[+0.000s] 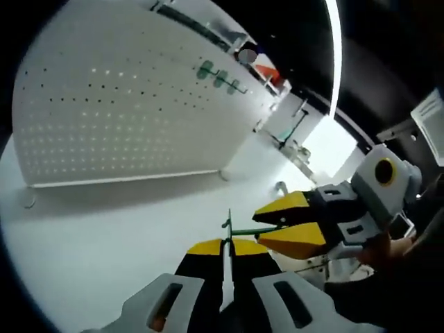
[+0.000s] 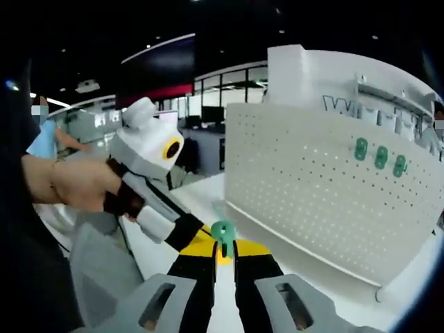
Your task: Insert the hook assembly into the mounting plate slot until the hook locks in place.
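The green hook assembly [image 1: 244, 230] is a thin wire with a green plastic base [image 2: 223, 231], held above the white table. My left gripper [image 1: 229, 246] is shut on its upright wire. My right gripper [image 1: 267, 223] comes in from the right and pinches the crosswise end; in its own view the right gripper [image 2: 225, 246] is shut on the green base. The left gripper [image 2: 198, 236] reaches in from the left there. The mounting plate, a white perforated board [image 1: 125, 104] [image 2: 326, 187], stands upright beyond the hook and apart from it.
Three green hooks [image 2: 380, 157] [image 1: 219, 76] hang high on the board. The board stands on small feet [image 1: 224, 174] on the white table [image 1: 104, 236]. A person's hand [image 2: 76, 184] holds the left gripper. Office desks and windows lie behind.
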`<state>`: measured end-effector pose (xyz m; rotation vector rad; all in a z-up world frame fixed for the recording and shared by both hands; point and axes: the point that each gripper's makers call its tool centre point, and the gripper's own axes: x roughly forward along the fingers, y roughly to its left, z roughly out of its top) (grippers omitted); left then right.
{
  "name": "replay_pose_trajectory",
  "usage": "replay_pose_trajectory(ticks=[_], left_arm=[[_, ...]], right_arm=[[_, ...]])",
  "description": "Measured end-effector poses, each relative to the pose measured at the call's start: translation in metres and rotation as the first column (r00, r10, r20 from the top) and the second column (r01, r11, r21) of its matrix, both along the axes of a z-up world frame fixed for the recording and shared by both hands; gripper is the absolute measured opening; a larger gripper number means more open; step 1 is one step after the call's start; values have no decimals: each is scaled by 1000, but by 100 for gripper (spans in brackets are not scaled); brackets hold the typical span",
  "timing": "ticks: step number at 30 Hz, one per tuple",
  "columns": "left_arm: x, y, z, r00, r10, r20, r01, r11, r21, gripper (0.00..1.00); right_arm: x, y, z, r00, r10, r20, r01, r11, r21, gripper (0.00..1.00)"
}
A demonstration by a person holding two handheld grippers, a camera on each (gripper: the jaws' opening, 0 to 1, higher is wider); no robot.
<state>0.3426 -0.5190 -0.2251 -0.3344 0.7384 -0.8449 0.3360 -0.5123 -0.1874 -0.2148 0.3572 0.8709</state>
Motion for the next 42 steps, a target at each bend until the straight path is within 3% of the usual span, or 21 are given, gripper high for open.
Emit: replay_pose_trajectory(ticks=[16,20,24,28,38,40,42], left_arm=[[-1,1,6,1000,-12,5,12,1000,2,2],[-2,1,5,1000,-21,8,21,1000,17,2],[-1,0,6,1000,-10,6,10,1000,3,2],[-1,1,6,1000,-15,6,15,1000,10,2],[-3,2,6,998,-49,37,46,996,77,2],[-4,1,4,997,-64,42,60,993,97,2],[-5,0,1,991,-107,85,93,984,151,3]], right_arm=[[-1,2,-1,1000,22,-10,-22,1000,9,1],[-2,3,-1,999,32,11,-32,999,-24,1],[0,2,5,1000,7,11,-7,1000,21,1],[-1,3,4,1000,18,19,-18,1000,9,1],[-3,3,2,999,34,24,-35,999,8,1],[-3,1,0,999,12,-32,-10,998,59,1],[-2,0,-1,999,15,-33,-13,998,55,0]])
